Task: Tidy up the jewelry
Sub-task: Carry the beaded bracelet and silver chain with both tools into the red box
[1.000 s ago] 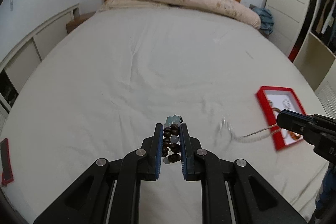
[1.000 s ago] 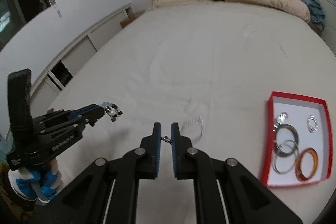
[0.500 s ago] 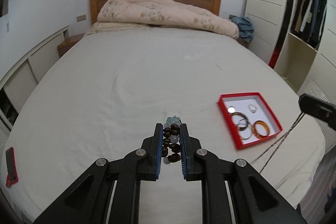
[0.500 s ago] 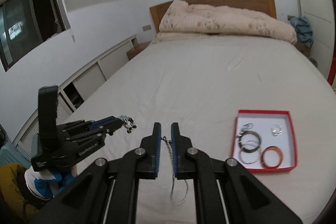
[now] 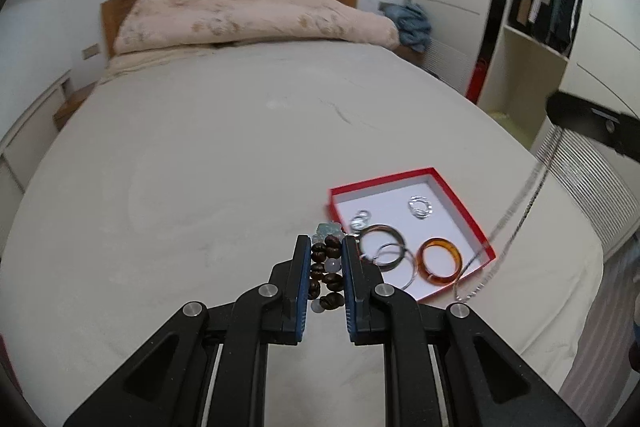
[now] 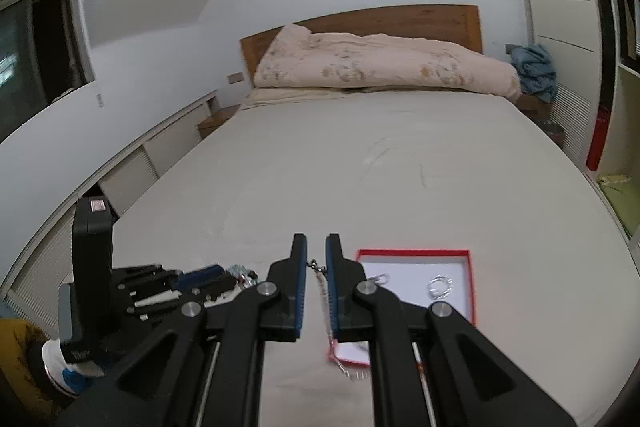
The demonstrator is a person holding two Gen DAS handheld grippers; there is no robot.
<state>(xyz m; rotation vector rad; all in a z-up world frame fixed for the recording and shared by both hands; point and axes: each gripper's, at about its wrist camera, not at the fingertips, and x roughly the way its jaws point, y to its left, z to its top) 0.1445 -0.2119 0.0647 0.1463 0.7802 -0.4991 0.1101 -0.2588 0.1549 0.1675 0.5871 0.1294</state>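
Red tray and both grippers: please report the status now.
Left gripper shut on bead bracelet. Right gripper shut on silver chain, chain hanging. Red tray on the bed holds bangles and rings. Nothing blocks it.

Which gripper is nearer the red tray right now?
Left. The left gripper, clamping a bead bracelet, sits at the red tray near corner; the right gripper hangs high beside it, dangling a chain.

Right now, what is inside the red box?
In the red box: an amber bangle, a dark bangle, thin hoops and two silver rings. The left gripper covers its near corner.
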